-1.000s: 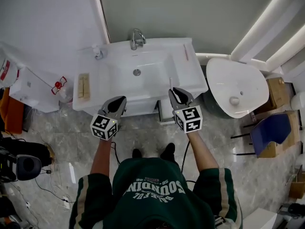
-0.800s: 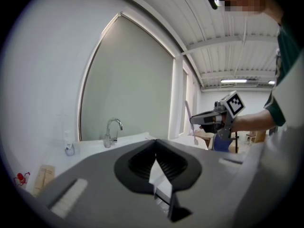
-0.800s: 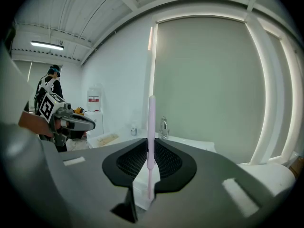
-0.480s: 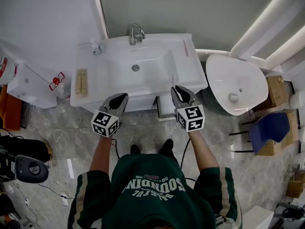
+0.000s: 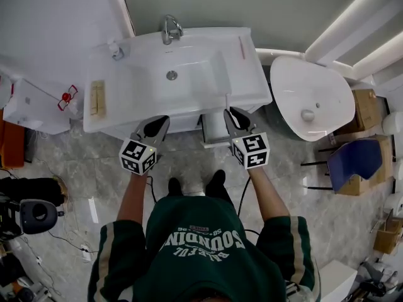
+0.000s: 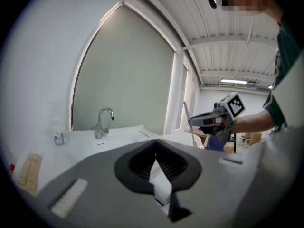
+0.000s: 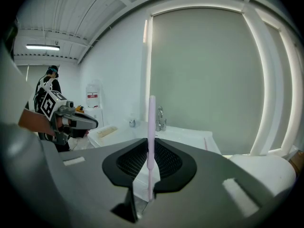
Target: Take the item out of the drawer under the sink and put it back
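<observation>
The stick is a thin, smooth, pale pink rod with a rounded tip. It stands upright between the ribbed black pads of the right gripper, whose jaws are closed narrowly on its lower part. In the head view the right gripper is at the front edge of the sink, right of the basin; the stick is too thin to make out there. The left gripper has its jaws pressed together with nothing in them, and it sits at the same front edge, left of the other.

The sink is glossy white with a rectangular basin and rounded corners. A curved chrome tap rises at its back. A second stick, also pink, lies flat on the right ledge. A flat tan block lies on the left ledge, and a small bottle stands at the back left corner. Right of the sink is a white toilet with a smooth oval lid, shut. Further right stands a blue chair. The floor is grey, marble-veined tile.
</observation>
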A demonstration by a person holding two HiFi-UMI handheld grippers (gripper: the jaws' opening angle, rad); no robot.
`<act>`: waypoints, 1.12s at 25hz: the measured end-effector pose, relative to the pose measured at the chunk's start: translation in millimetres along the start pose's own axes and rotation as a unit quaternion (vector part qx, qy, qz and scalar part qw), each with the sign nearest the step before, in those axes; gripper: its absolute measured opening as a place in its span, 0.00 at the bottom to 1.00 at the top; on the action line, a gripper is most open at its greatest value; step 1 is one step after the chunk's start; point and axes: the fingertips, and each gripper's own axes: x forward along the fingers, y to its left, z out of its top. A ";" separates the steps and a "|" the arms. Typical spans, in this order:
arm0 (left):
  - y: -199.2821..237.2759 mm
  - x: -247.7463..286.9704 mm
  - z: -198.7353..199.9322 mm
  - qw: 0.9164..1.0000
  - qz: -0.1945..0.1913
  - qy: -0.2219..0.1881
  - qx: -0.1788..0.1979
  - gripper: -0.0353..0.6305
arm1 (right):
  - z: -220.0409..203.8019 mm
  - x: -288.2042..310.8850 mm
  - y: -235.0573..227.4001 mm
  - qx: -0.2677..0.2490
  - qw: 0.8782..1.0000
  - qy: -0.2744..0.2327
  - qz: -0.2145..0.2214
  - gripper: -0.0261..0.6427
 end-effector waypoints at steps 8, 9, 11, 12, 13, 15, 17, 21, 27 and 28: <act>-25.5 35.0 -28.6 0.999 -0.026 0.031 -0.015 0.13 | -46.2 -7.3 -19.5 0.021 0.999 0.039 0.000 0.11; -28.8 38.9 -32.2 0.999 -0.028 0.034 -0.017 0.13 | -52.5 -8.4 -21.0 0.024 0.999 0.045 0.000 0.11; -35.6 45.9 -39.1 0.998 -0.033 0.040 -0.023 0.13 | -64.6 -10.7 -23.7 0.029 0.998 0.056 0.001 0.11; -38.8 49.3 -42.3 0.998 -0.035 0.043 -0.026 0.13 | -70.4 -11.6 -25.3 0.030 0.998 0.062 0.002 0.11; -41.7 52.7 -45.2 0.998 -0.036 0.046 -0.029 0.13 | -76.3 -12.3 -27.0 0.031 0.997 0.068 0.003 0.11; -45.8 59.2 -50.4 0.997 -0.038 0.051 -0.034 0.13 | -88.4 -12.5 -30.3 0.030 0.996 0.081 0.005 0.11; -47.7 64.1 -55.5 0.997 -0.038 0.055 -0.037 0.13 | -101.1 -10.3 -32.6 0.025 0.995 0.093 0.009 0.11; -54.0 72.1 -69.9 0.996 -0.032 0.067 -0.047 0.13 | -133.1 -5.7 -37.8 0.018 0.992 0.121 0.024 0.11; -62.2 79.0 -96.1 0.994 -0.009 0.085 -0.070 0.13 | -188.1 13.5 -41.4 -0.012 0.983 0.173 0.066 0.11; -63.2 79.8 -100.1 0.993 -0.004 0.087 -0.074 0.13 | -197.2 18.6 -41.5 -0.016 0.981 0.180 0.074 0.11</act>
